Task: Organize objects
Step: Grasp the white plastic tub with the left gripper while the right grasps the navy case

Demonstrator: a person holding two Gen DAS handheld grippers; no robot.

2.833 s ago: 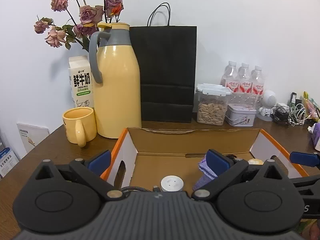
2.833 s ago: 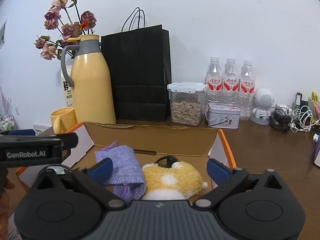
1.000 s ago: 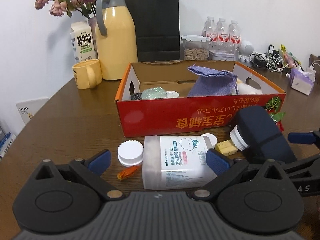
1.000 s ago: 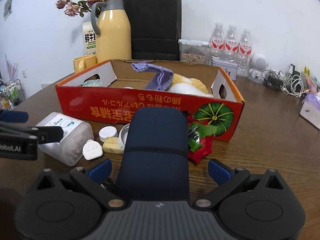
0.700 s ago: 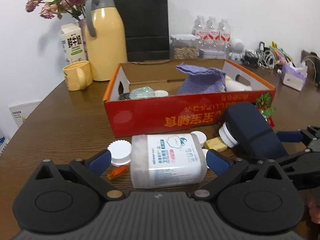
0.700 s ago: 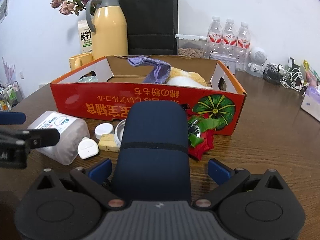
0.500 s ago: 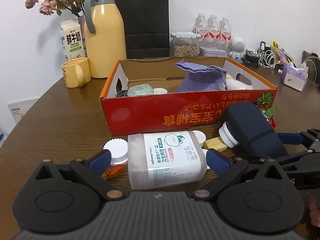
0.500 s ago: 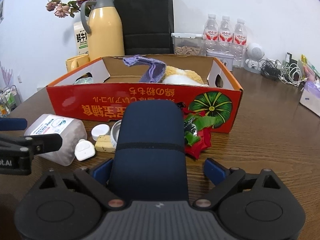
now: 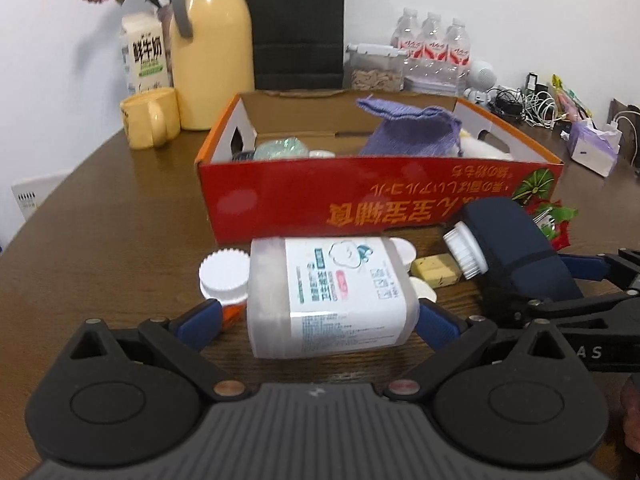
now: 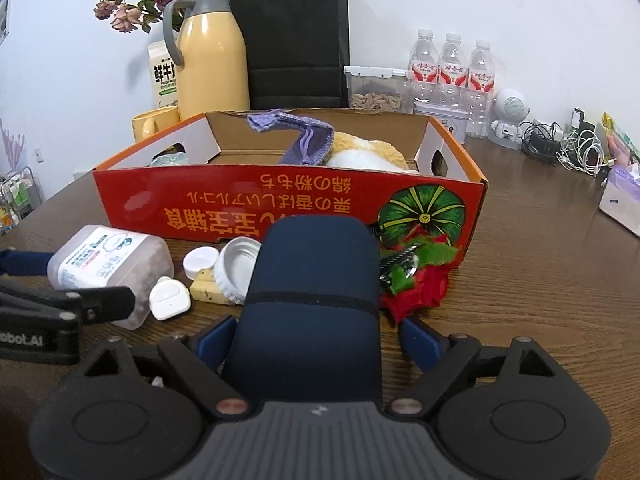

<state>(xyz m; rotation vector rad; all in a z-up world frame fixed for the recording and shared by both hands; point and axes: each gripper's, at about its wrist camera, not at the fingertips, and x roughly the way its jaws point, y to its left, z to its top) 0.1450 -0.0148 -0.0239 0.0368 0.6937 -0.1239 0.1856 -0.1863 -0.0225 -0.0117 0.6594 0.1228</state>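
Your right gripper [image 10: 316, 338] has just been closing around the navy sleeved bottle [image 10: 312, 300]; its pads don't clearly press yet, so the grasp looks imminent. The bottle lies on the tabletop [image 10: 540, 280] at 6 o'clock of the red box [image 10: 280, 204], white cap toward 10 o'clock. Your left gripper [image 9: 320, 316] straddles the cotton-swab jar [image 9: 332, 296], jaws open.

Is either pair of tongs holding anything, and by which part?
Nothing is gripped yet. The right tongs have just been closing around the base end of the navy bottle, one pad not touching. The left tongs stand open around the cotton swab jar.
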